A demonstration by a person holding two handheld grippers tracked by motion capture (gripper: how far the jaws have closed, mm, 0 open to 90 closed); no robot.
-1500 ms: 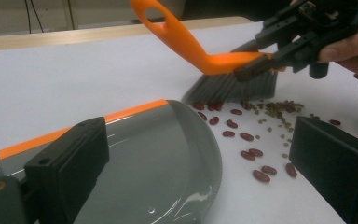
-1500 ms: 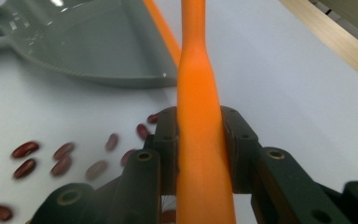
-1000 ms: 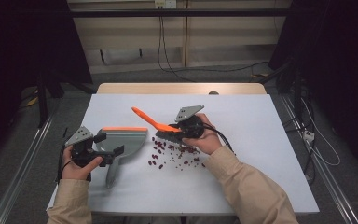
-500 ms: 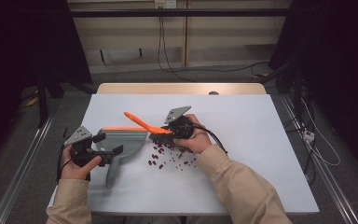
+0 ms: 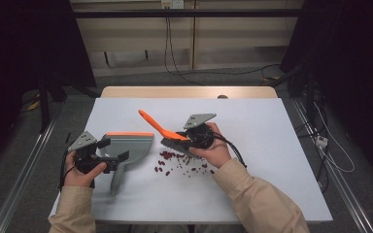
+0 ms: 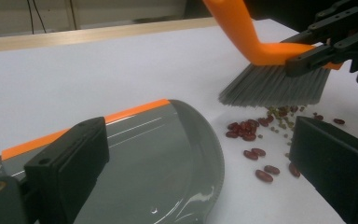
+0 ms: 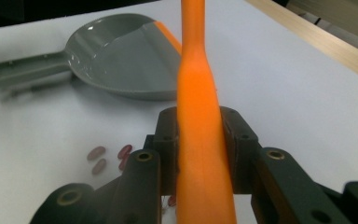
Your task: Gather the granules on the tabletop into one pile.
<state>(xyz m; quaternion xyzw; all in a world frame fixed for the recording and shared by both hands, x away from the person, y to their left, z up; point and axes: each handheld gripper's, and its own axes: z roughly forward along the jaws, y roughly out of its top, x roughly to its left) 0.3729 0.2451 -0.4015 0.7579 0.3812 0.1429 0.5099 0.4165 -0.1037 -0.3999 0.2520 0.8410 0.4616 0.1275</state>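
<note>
The left gripper (image 5: 108, 156) sits nearest the person at the table's left, and its jaws stand apart; in the left gripper view one black jaw rises over the dustpan's pan and the other stands clear to the side of it, above the beans. Whether the near jaw touches the pan cannot be told. The grey dustpan (image 5: 128, 148) lies flat just ahead of this gripper, its orange lip (image 6: 86, 123) on the far edge and its long handle (image 5: 118, 178) running back toward the person beside the left hand (image 5: 80, 172).

Between the two grippers, a scatter of red beans (image 5: 182, 162) lies on the white table (image 5: 281, 145), just off the dustpan's open mouth and nearly under the right gripper. Smaller pale bits are mixed in among them under the bristles.

The right gripper (image 5: 190, 137) is clamped on the orange brush (image 5: 161, 128), its jaws pressed to both sides of the handle in the right gripper view. The grey bristles (image 6: 275, 86) hang just above the beans, and the handle slants up and away toward the dustpan's side. The right hand (image 5: 216, 153) covers part of the bean patch on its far side.

Beyond both grippers the table lies bare to its wooden far edge (image 5: 189, 92), with cables (image 5: 167, 43) on the floor behind.
</note>
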